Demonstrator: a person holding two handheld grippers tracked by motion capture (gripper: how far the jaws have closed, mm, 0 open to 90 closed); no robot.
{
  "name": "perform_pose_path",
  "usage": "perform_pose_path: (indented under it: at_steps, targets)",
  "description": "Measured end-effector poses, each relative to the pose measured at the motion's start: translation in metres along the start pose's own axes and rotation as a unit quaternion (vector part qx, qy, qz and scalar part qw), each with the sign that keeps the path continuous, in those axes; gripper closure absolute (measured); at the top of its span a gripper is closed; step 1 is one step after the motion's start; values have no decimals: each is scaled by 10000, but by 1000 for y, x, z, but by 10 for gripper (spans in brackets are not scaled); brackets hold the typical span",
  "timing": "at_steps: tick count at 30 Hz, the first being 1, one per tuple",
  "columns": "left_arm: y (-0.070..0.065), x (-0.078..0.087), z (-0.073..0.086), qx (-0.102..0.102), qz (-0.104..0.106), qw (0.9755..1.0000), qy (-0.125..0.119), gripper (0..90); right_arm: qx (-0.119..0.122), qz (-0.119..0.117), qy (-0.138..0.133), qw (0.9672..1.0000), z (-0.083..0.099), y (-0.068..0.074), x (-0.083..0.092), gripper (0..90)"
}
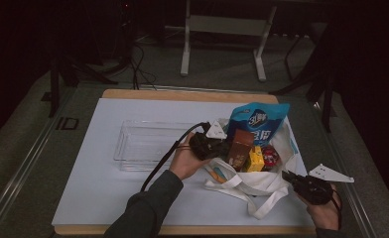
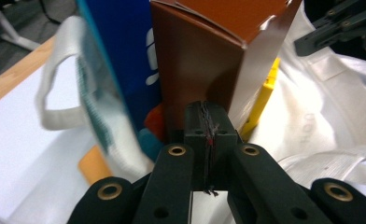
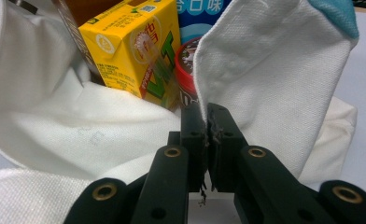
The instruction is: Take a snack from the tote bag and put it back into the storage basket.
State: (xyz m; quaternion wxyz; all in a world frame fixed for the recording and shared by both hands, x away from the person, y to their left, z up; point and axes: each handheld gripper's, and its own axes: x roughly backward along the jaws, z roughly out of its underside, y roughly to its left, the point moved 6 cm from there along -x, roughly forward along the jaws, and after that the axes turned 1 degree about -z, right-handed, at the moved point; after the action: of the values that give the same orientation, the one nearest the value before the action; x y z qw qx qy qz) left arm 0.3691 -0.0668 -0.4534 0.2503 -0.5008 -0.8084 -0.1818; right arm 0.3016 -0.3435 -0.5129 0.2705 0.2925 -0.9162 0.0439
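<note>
The left tongs (image 2: 208, 122) are pinching the brown carton (image 2: 209, 60) while the right tongs (image 3: 206, 122) are clamping the bag rim (image 3: 274, 84); lifting straight up is avoiding snagging

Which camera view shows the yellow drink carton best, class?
The right gripper view: the yellow drink carton stands close and sharp, its printed faces readable, inside the white bag. The high view shows it small among the other items. The left gripper view shows a yellow sliver behind the brown box.
</note>
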Motion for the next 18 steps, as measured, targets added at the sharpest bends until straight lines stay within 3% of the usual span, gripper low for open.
perform_pose_path:
  at_steps: [5, 10, 12, 18]
  targets:
    - [-6, -3, 0, -128, 127, 9998, 65, 894, 11, -10, 1, 10000, 0, 0, 0, 858]
    - [-14, -6, -2, -258, 395, 9989, 31, 883, 9, -8, -3, 10000, 0, 0, -1, 858]
    - [-13, -6, -3, -388, 379, 9985, 47, 812, 22, -5, -11, 10000, 0, 0, -1, 856]
    - [2, 1, -5, -251, 469, 9986, 56, 594, -2, -12, -9, 10000, 1, 0, 0, 835]
